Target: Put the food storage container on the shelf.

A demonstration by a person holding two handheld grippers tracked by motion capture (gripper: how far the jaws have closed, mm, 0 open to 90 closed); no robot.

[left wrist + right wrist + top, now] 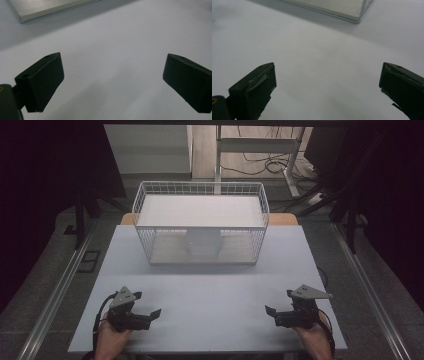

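- High view: I keep the left claw and right claw at the worktop's near corners, ready, I judge; the wire basket sits at the far edge over a white cup.
- Left gripper view: jaws apart, holding nothing.
- Right gripper view: jaws apart, holding nothing.

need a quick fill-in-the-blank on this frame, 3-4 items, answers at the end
1. The white wire basket stands at the ____ side of the pale grey table.
2. The jaws of the left hand-held gripper are ____.
3. The white round container sits ____ the basket.
4. Between the jaws of the right hand-held gripper there is ____.

Missing words: far; open; inside; nothing
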